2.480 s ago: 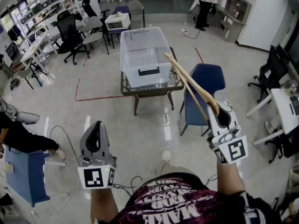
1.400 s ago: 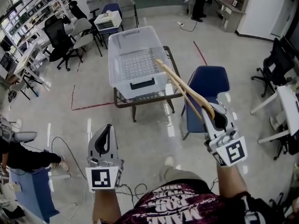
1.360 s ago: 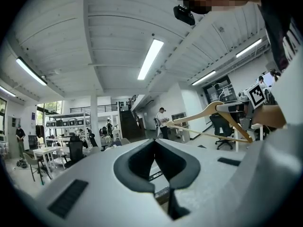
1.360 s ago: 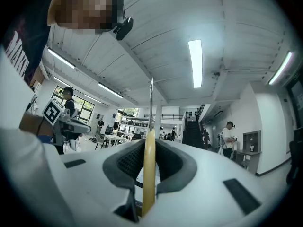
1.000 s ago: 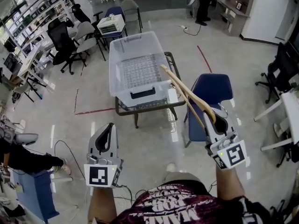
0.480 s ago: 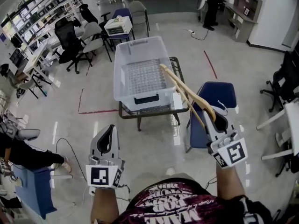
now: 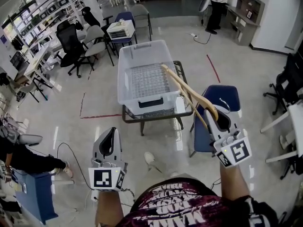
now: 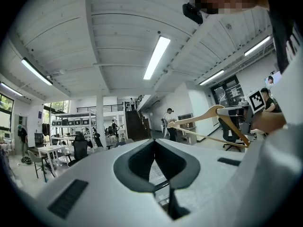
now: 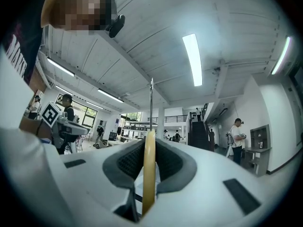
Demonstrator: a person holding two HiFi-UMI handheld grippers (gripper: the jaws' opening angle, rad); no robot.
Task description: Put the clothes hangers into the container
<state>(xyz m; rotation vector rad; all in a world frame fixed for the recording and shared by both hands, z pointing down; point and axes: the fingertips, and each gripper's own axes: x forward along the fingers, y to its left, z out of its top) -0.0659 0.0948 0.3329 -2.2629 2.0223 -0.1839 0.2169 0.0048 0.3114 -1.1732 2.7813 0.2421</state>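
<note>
The right gripper [image 7: 221, 119] is clamped on a wooden hanger [image 7: 189, 91] that points toward the clear container [image 7: 124, 74] on the counter [image 7: 185, 109], upper centre. The left gripper [image 7: 108, 143], lower left, is closed and empty.

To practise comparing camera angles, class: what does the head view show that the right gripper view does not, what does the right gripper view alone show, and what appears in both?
Only the head view: the clear container on its table, the blue chair beside it, and the full length of the wooden hanger reaching toward the container. Only the right gripper view: the ceiling lights and the hanger's metal hook rising above the jaws. Both: the right gripper shut on the wooden hanger.
</note>
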